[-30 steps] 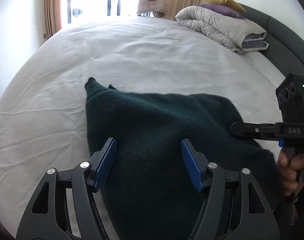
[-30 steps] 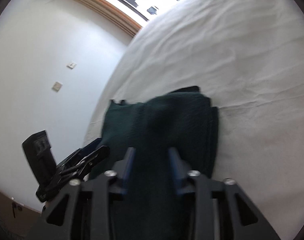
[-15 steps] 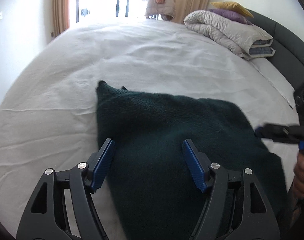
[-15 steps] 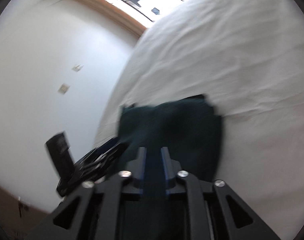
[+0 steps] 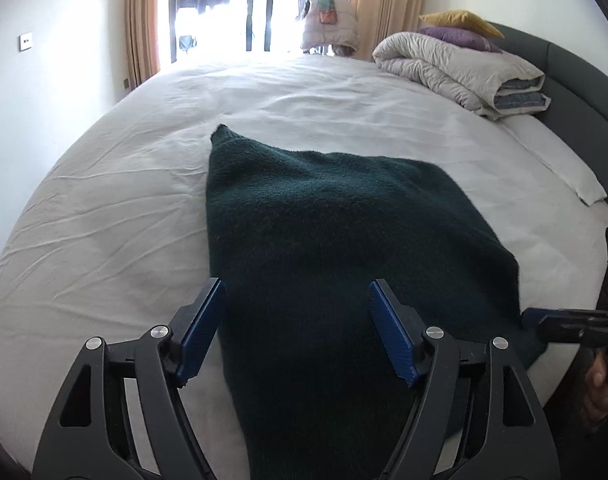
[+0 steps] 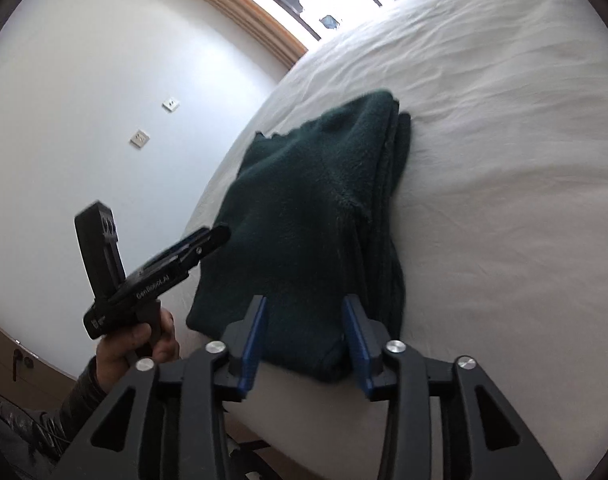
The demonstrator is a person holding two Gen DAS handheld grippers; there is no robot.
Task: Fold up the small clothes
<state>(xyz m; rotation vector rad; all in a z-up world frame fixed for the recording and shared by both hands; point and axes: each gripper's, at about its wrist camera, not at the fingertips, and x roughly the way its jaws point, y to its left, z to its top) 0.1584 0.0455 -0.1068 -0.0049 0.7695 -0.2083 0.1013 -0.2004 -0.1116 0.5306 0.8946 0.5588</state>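
A dark green knit garment (image 5: 344, 248) lies folded on the white bed (image 5: 143, 208), near its front edge; it also shows in the right wrist view (image 6: 316, 216). My left gripper (image 5: 297, 334) is open and empty, its blue pads (image 5: 392, 334) spread over the garment's near end. It shows from the side in the right wrist view (image 6: 217, 236), at the garment's left edge. My right gripper (image 6: 306, 338) is open and empty, its jaws either side of the garment's near corner. Its tip shows in the left wrist view (image 5: 532, 318) at the garment's right edge.
A rolled grey duvet (image 5: 460, 68) with purple and yellow pillows (image 5: 460, 26) lies at the bed's far right by the dark headboard (image 5: 584, 108). A window with curtains (image 5: 255, 4) is behind the bed. A white wall with sockets (image 6: 139, 138) is to the left.
My right gripper was shut on the garment's edge half a second ago and has now opened and let it go. Both grippers have drawn back a little; the garment lies flatter.
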